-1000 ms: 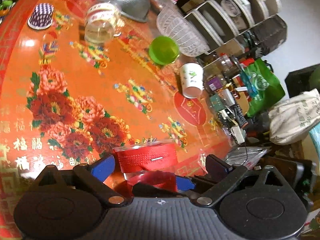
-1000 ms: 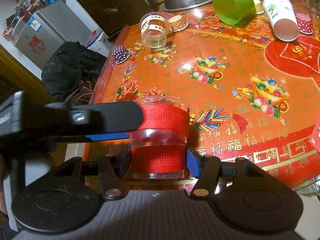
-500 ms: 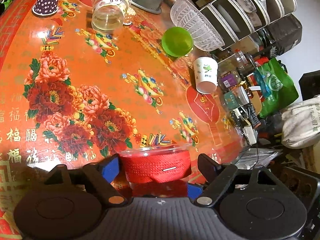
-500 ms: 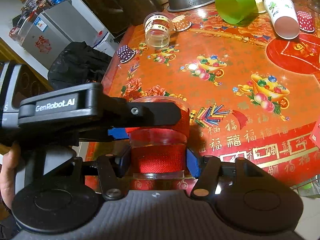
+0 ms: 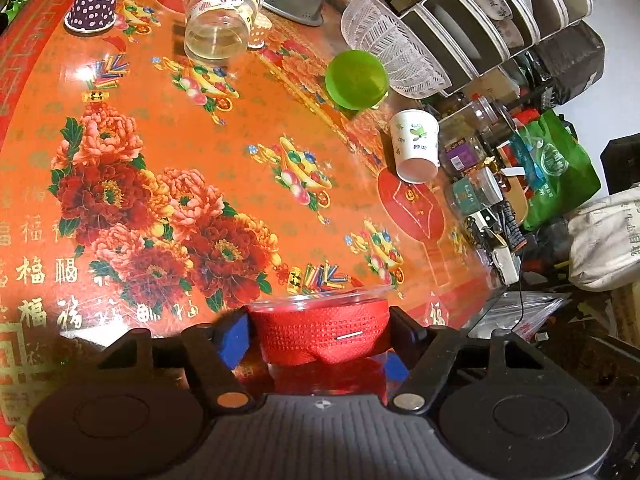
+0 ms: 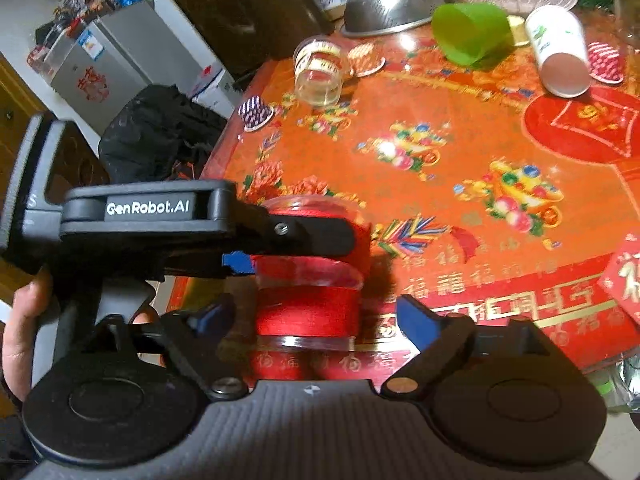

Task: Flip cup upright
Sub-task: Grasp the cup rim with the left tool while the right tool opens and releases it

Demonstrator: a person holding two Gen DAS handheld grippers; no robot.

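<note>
The left tool (image 5: 320,336) clamps the clear plastic cup wrapped in red woven ribbon (image 5: 322,336) on both flanks, its pads pressed against the ribbon just under the rim. In the right wrist view the right tool (image 6: 316,316) stands released, its blue-tipped fingers (image 6: 418,322) spread clear of the cup's lower band. The cup (image 6: 310,280) stands at the near edge of the round surface covered in an orange and red floral cloth (image 5: 160,160), apparently mouth up, which suggests the flip is all but complete.

The risk lies at that edge. If the left tool lets go with the cup's base not flat on the glossy cloth, the light cup could tip or slide off the near side. Squeezing harder could buckle its thin clear wall. The open right tool, drawn back carelessly, might clip the lower band and knock the cup over.

Farther out lie a green plastic cup on its side (image 5: 356,80), a white paper cup with a leaf print (image 5: 416,148) and a clear jar with lettered tape (image 5: 220,16), all well apart.
</note>
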